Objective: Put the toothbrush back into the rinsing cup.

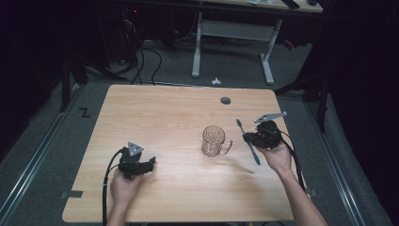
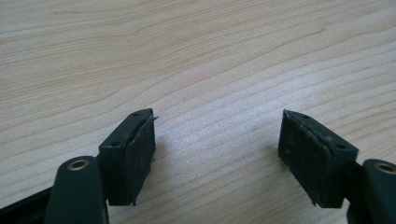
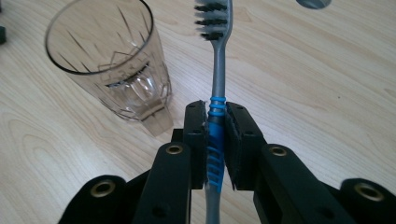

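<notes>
Toothbrush (image 3: 218, 70) first: it is held up off the bench, pinched tight by the right gripper (image 3: 215, 135) around its blue ribbed grip, with the dark bristles at the far end. Its neck is thin and grey, and the blue part has little ridges, so it should not slip easily.

Just beside it stands a glass mug (image 3: 109, 60). The mug is see-through, with cut patterns in its thick sides, a wide open mouth and a handle.

My guess is that the brush is meant to go into the mug. For that, it must be tipped and brought over the rim, then let go gently.

Well apart, the left gripper (image 2: 217, 140) rests low over the bench (image 2: 196, 56) with its fingers (image 2: 140, 154) wide open, holding nothing. The bench is pale, smooth wood with wavy lines.
</notes>
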The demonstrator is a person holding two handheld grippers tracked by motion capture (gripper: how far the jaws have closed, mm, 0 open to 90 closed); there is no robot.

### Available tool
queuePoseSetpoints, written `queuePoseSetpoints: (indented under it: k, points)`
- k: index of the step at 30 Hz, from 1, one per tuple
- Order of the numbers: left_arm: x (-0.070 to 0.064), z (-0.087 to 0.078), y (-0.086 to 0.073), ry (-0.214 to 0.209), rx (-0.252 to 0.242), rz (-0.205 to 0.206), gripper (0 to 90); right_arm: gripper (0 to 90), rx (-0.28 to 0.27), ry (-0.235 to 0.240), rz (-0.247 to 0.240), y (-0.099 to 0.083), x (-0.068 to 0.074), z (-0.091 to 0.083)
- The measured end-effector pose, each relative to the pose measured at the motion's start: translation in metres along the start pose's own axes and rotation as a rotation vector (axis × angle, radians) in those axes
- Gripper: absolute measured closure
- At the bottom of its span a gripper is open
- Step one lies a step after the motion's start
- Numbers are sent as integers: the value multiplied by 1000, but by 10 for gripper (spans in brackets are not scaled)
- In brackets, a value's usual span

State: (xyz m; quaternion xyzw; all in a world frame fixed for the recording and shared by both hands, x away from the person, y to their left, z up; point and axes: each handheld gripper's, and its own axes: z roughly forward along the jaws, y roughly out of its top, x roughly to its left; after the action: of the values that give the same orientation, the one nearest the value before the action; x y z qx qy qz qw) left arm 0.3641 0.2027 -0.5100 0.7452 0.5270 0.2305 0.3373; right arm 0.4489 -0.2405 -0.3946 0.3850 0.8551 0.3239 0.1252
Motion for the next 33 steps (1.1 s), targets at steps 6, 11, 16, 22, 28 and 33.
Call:
queuePoseSetpoints:
  k: [6, 11, 16, 22, 28, 33]
  points:
    - [0, 0, 0, 0, 0, 0, 279, 800, -51, 26, -4, 1, 5, -4]
    - [0, 0, 0, 0, -2, -2, 279, 800, -98, 27, -20, 2, 11, -7]
    - [0, 0, 0, -1, 0, -1, 279, 800, -134, 49, -17, 4, 13, -8]
    - [0, 0, 0, 0, -1, -1, 279, 800, -166, 50, -41, 5, 20, -9]
    - [0, 0, 0, 1, -1, 0, 279, 801, -191, 57, -44, 8, 21, -7]
    - [0, 0, 0, 0, -1, 0, 278, 801, -223, 71, -46, 11, 23, -9]
